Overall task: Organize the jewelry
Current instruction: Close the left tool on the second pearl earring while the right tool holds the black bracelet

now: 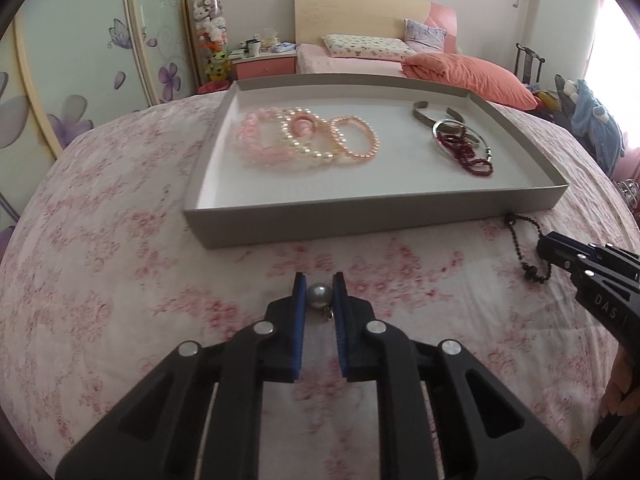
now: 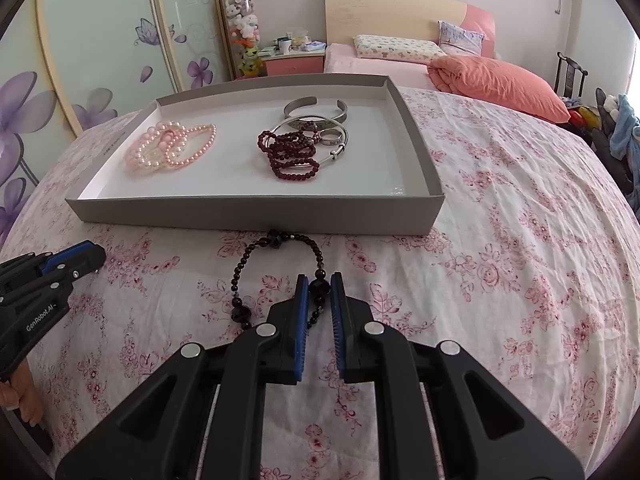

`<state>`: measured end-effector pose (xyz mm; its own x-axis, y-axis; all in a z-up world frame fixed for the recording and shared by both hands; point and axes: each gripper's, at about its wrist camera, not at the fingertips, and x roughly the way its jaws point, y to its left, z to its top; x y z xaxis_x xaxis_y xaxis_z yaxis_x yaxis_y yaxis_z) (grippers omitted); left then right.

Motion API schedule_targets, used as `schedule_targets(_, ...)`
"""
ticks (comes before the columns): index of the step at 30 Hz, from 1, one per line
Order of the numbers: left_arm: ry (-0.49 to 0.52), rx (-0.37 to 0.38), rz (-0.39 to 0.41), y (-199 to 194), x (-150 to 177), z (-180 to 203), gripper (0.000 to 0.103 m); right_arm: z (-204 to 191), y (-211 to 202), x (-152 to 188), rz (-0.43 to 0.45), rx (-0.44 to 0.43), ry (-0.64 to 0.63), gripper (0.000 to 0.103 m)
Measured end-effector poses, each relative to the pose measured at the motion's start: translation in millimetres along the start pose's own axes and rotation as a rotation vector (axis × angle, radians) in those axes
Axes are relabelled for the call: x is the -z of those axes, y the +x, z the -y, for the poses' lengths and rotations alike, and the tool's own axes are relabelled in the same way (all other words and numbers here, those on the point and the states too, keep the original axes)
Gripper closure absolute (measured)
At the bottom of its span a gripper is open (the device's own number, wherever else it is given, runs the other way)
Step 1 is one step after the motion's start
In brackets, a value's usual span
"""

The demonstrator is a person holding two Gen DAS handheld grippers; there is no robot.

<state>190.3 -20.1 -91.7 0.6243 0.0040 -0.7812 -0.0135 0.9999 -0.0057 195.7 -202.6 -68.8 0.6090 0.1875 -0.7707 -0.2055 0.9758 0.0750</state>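
My left gripper is shut on a grey pearl with a small metal loop, just above the flowered bedspread. My right gripper is shut on a black bead bracelet whose loop lies on the spread in front of the tray. The grey tray holds pink and white pearl bracelets on its left. On its right lie dark red beads, silver bangles and a ring. In the left wrist view the right gripper shows at the right edge, beside the black bracelet.
The flowered bedspread covers a rounded surface that drops away on all sides. Behind it stand a bed with an orange quilt, a pink nightstand and a wardrobe with purple flowers. A person's hand holds the left gripper.
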Motion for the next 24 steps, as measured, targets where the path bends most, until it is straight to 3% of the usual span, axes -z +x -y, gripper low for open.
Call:
schedule_targets(14, -0.02, 0.013, 0.002, -1, 2, -6, 0.089, 3, -1, 1, 0.005, -0.023, 0.02, 0.091)
schedule_targets(24, -0.058, 0.019, 0.006, -6, 6, -16, 0.089, -1, -18, 1, 0.081, -0.071, 0.024, 0.091)
